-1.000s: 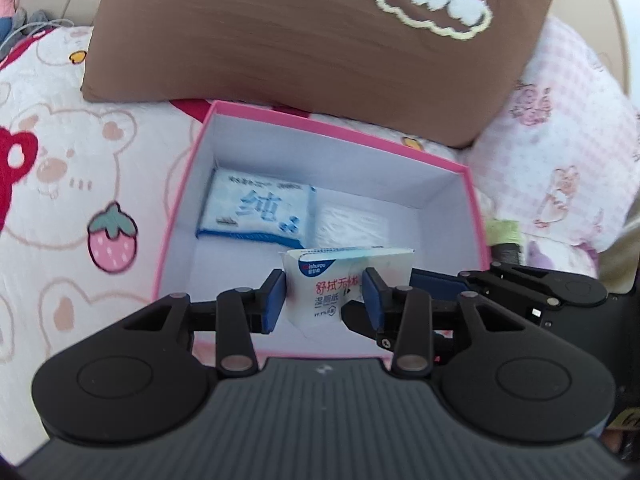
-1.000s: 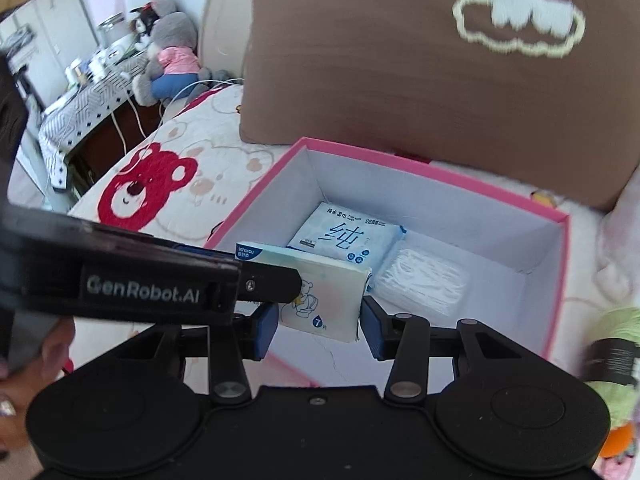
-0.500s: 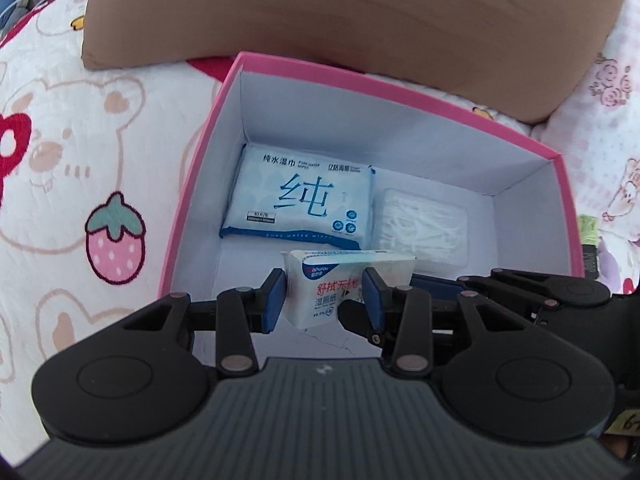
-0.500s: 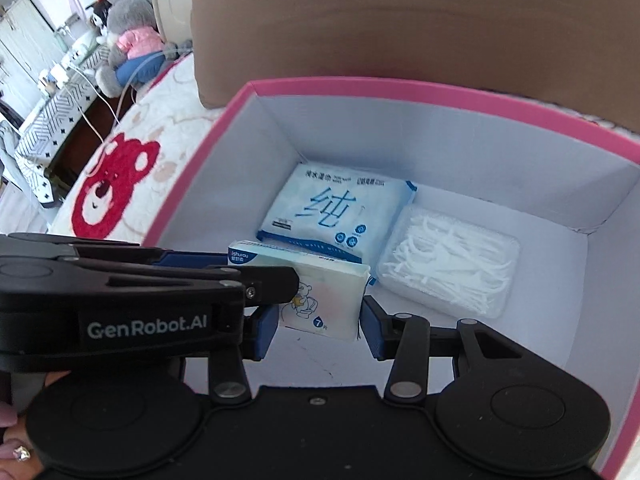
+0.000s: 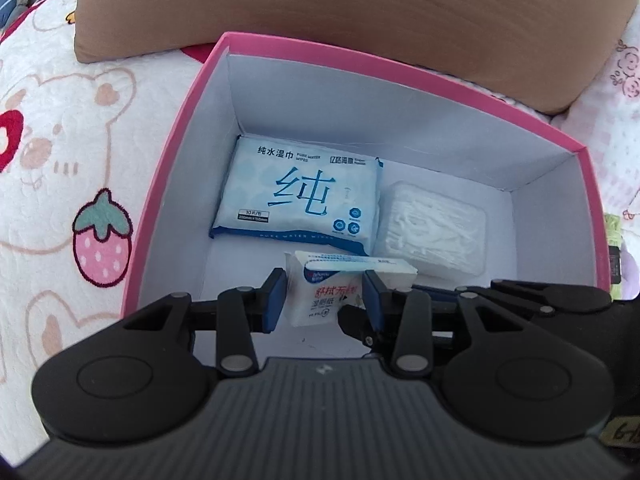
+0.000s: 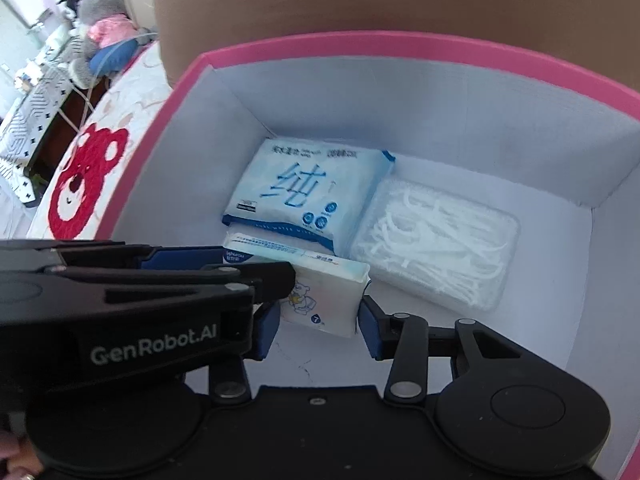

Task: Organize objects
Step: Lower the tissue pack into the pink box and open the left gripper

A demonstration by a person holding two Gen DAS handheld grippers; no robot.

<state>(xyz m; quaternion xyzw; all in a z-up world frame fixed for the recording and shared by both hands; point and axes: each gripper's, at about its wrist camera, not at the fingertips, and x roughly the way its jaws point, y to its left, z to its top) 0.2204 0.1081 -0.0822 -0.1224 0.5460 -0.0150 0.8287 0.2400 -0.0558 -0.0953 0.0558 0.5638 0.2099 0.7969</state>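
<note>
So there's one pink box (image 5: 168,168) sitting on the bedspread (image 5: 60,152), and three things are down inside it: one blue wipes pack (image 5: 298,196) lying flat toward the box's far-left corner, one clear tub of floss picks (image 5: 434,228) flat right beside it, and one small tissue pack (image 5: 324,300) standing on edge nearer the box's front wall. Both grippers are on that small pack: the left gripper (image 5: 324,300) pinches it, and the right gripper (image 6: 318,320) straddles its other end, pads close to it, though I can't tell if they're touching. The left gripper's arm hides part of the pack in the right view. One brown pillow (image 5: 360,8) behind the box is cut off up top.
</note>
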